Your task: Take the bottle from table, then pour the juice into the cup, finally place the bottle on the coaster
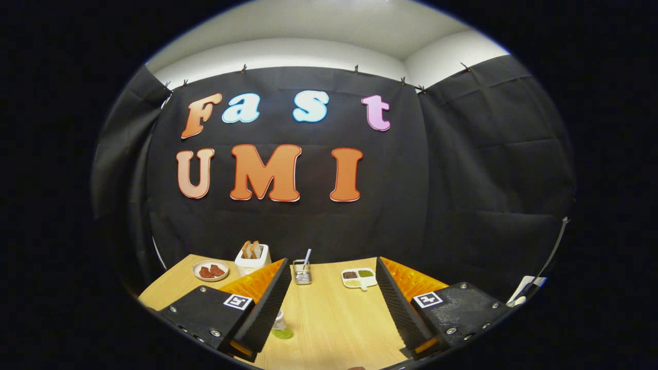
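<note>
With our gripper (329,303) spread wide and empty above the table (334,318), we should dip toward the bottle (280,322) peeking beside the left finger and centre it before closing.

- Bottle (279,321) mostly hidden behind left finger (267,303); just a pale strip of body in sight, cap and neck out of view.
- Green coaster (282,333) half covered by the same finger; cannot tell whether bottle stands on it or just beside it.
- Jaws (329,308) spread wide apart, rear parts cut off at lower edge.
- Holder (302,272) beyond the fingers too small to tell contents apart from one pale stick.
- Tray (359,278) with dark, green and pale fillings, too small to identify.
- Plate (210,270) with red pieces, kind unclear.
- Toaster (253,259) base partly hidden by left finger.
- Worktop (329,313) edges cut off by fingers and lower rim.
</note>
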The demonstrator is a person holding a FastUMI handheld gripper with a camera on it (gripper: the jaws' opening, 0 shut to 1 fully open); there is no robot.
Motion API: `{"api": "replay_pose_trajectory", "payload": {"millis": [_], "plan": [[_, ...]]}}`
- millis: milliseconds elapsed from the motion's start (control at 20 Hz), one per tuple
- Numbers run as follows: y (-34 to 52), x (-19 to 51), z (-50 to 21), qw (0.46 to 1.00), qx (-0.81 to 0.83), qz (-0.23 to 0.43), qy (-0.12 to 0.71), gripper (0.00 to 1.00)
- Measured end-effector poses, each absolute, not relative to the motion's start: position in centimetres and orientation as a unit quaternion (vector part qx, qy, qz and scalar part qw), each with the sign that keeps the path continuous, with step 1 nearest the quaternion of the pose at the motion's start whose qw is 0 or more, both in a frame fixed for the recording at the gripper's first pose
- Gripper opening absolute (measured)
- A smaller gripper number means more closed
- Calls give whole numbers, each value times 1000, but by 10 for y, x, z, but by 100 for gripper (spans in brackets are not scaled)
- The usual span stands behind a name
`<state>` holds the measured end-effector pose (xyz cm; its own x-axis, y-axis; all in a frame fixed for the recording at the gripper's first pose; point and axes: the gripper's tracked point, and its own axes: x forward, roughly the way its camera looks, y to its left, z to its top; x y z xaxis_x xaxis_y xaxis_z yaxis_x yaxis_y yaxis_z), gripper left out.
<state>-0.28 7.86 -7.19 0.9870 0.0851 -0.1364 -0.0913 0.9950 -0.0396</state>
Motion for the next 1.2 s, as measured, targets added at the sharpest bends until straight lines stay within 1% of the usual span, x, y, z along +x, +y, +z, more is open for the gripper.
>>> {"api": "replay_pose_trajectory", "payload": {"millis": [350,650,950,1200], "plan": [[138,5,-161,985,-47,106,130,98],[173,13,-245,972,-53,135,185,98],[197,23,-315,960,-64,153,226,98],[200,43,-364,953,-57,143,261,99]]}}
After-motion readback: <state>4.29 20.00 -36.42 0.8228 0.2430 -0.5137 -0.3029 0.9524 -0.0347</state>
